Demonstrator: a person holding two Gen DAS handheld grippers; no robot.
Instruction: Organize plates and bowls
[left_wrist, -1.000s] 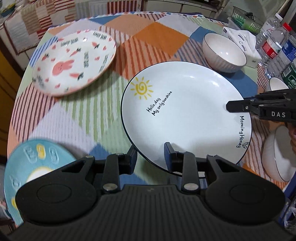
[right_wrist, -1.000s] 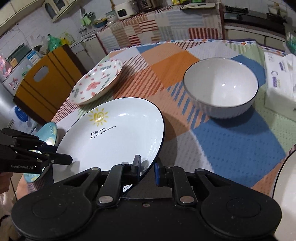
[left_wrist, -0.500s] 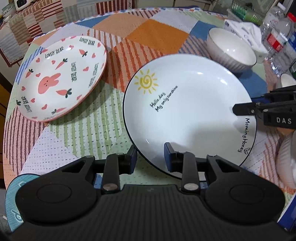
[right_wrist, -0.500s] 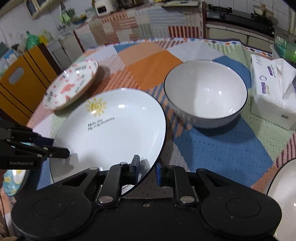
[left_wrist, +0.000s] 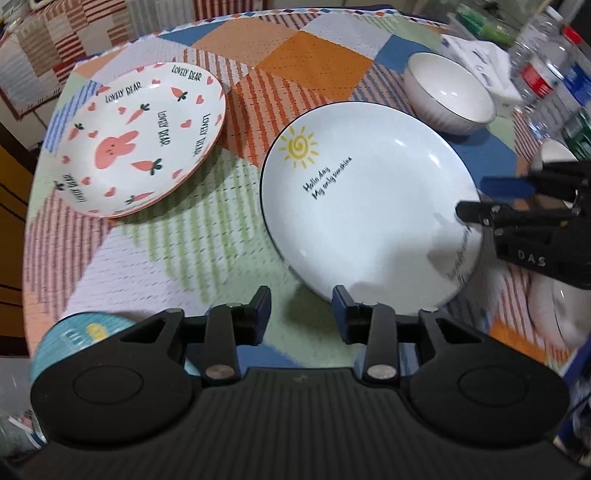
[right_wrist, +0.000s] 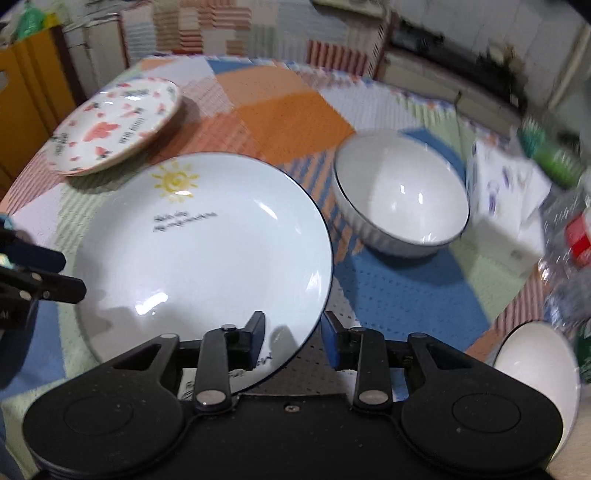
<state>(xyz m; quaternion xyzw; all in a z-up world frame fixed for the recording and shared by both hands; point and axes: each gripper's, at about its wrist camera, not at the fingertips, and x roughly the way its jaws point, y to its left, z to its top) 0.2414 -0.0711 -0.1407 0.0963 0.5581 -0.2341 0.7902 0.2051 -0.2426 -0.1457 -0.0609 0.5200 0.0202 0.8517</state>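
A white plate with a yellow sun (left_wrist: 369, 206) (right_wrist: 207, 258) lies on the patchwork tablecloth. My left gripper (left_wrist: 301, 308) is open, just off the plate's near edge, touching nothing. My right gripper (right_wrist: 293, 338) is open, its jaws on either side of the plate's rim without clamping it; it also shows in the left wrist view (left_wrist: 476, 201). A pink rabbit plate (left_wrist: 144, 140) (right_wrist: 114, 123) sits to the far left. A white bowl with a dark rim (left_wrist: 448, 92) (right_wrist: 400, 195) stands behind the sun plate.
A blue plate (left_wrist: 79, 334) lies at the table's near left edge. Another white bowl (right_wrist: 539, 373) (left_wrist: 557, 314) stands on the right. A tissue pack (right_wrist: 506, 199) and water bottles (left_wrist: 543, 66) line the right side. A yellow cabinet (right_wrist: 26, 85) stands beyond the table.
Both grippers have opened and let go of the sun plate. The left gripper has pulled back from its edge. The right view has swung right and is blurred.
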